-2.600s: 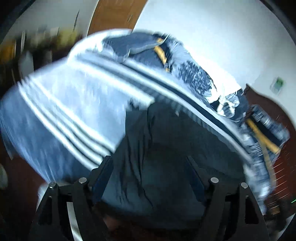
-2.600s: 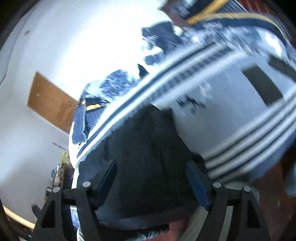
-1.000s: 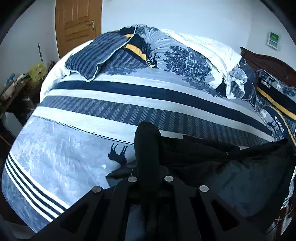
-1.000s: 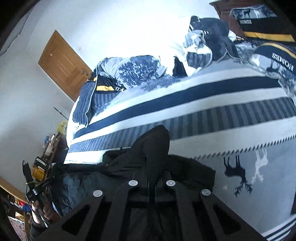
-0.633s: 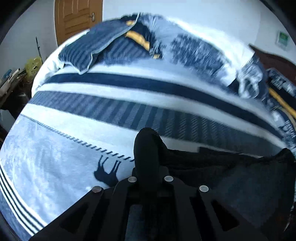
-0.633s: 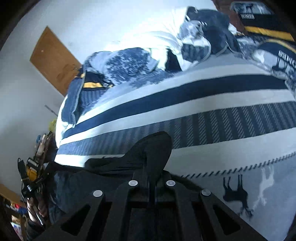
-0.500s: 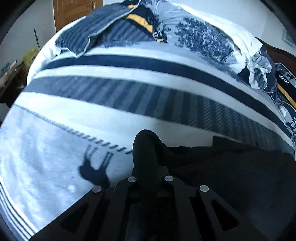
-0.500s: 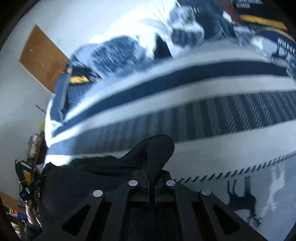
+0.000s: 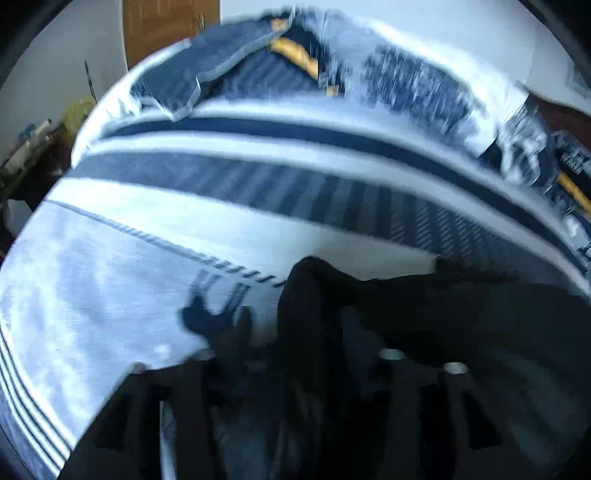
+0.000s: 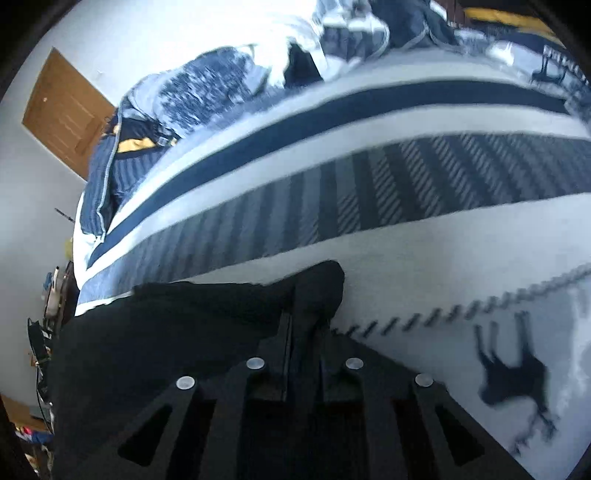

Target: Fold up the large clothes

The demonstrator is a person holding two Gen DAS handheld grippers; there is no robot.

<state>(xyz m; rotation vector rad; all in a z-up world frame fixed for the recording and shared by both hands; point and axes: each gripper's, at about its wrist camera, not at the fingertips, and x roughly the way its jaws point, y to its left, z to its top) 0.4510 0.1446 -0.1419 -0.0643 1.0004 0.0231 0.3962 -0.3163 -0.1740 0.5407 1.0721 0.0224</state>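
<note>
From the left wrist, the black garment (image 9: 424, 302) lies on the striped bedspread (image 9: 258, 184), its long edge running off to the right; the left gripper (image 9: 295, 354) has just been opening, jaws spread, soft matte cloth loose between them. From the right wrist, the garment (image 10: 166, 325) stretches leftward over the bedspread (image 10: 406, 177); the right gripper (image 10: 304, 332), just opening slightly, still seems to pinch a bunched fold.

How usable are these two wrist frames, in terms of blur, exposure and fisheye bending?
Left wrist view: heavy motion blur, the left tongs and black garment merge into one dark mass; bedspread stripes bow strongly. Right wrist view: sharper near the right tongs, far bedding smeared, the white wall blown out, dark vignette in the corners.
</note>
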